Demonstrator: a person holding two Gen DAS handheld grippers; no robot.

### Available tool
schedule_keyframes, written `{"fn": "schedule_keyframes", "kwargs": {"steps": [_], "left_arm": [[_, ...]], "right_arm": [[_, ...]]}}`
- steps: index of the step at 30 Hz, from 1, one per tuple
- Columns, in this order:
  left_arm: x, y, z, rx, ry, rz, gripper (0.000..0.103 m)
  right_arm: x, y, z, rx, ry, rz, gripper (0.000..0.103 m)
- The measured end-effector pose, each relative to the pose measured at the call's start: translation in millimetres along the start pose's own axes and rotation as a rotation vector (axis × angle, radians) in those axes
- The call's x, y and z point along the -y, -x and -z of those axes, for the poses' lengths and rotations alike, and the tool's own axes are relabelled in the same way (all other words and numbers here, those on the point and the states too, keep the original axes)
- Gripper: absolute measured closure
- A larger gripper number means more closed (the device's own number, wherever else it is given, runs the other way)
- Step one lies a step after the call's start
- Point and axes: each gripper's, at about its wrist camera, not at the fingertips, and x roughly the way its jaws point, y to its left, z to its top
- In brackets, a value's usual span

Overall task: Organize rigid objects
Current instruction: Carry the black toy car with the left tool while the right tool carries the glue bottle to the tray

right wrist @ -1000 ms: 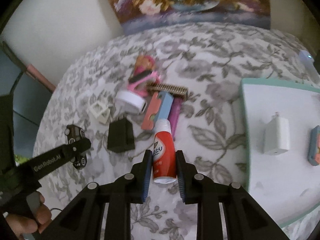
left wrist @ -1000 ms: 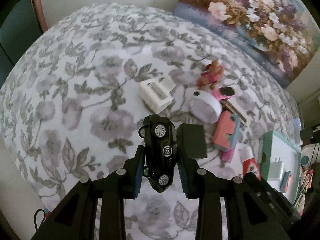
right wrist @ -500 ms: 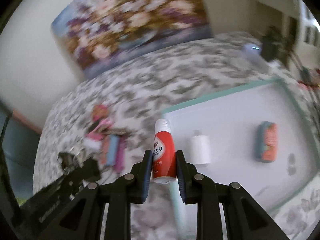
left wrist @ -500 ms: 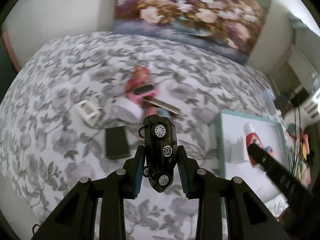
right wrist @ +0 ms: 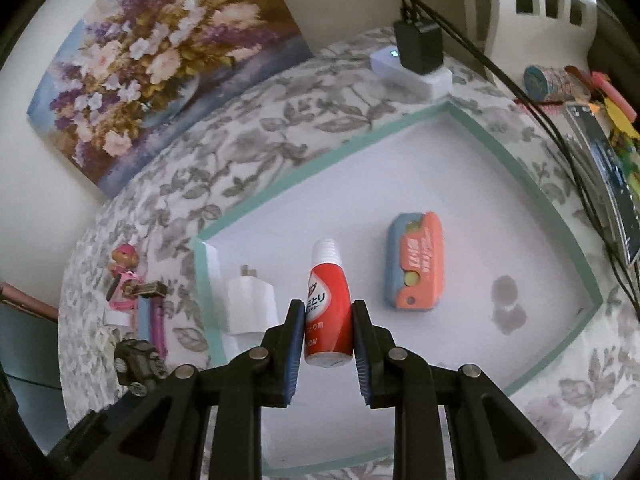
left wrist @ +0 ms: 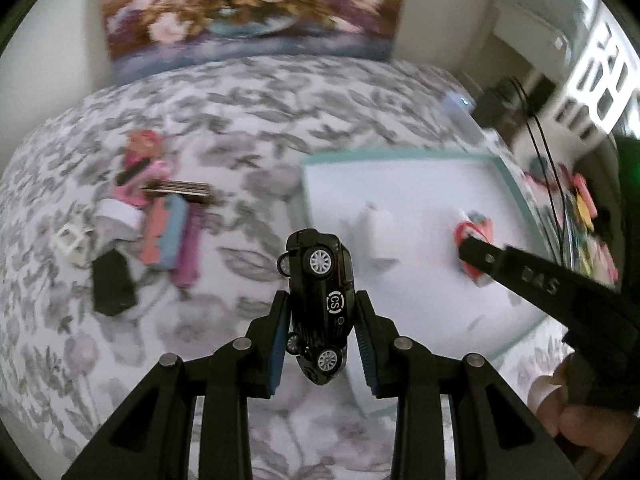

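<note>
right gripper has carried the red bottle from the floral bed over the tray; left gripper with the toy car has swung toward its edge.

The black toy car has a glossy plastic shell that catches the light, with silvery wheel hubs. The red bottle looks like smooth, shiny plastic with a ribbed white cap. The white charger is matt plastic. The tray has a smooth white floor and a dull teal rim. Under it all lies cloth, soft and matt, printed with grey flowers. Each tool has matt black arms with blue ridged pads and metal bolt heads
</note>
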Motion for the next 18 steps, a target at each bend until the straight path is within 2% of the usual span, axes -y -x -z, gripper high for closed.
{"fn": "schedule_keyframes", "kwargs": {"steps": [6,18], "left_arm": [[25,-17,6,-0.042,-0.055,0.058,0.070],[45,-41,12,-0.089,-0.119,0.065,0.070]], "right_arm": [[8,-5,1,-0.025,-0.010,-0.006,0.077],[5,-18,6,-0.083,0.011,0.000,0.077]]}}
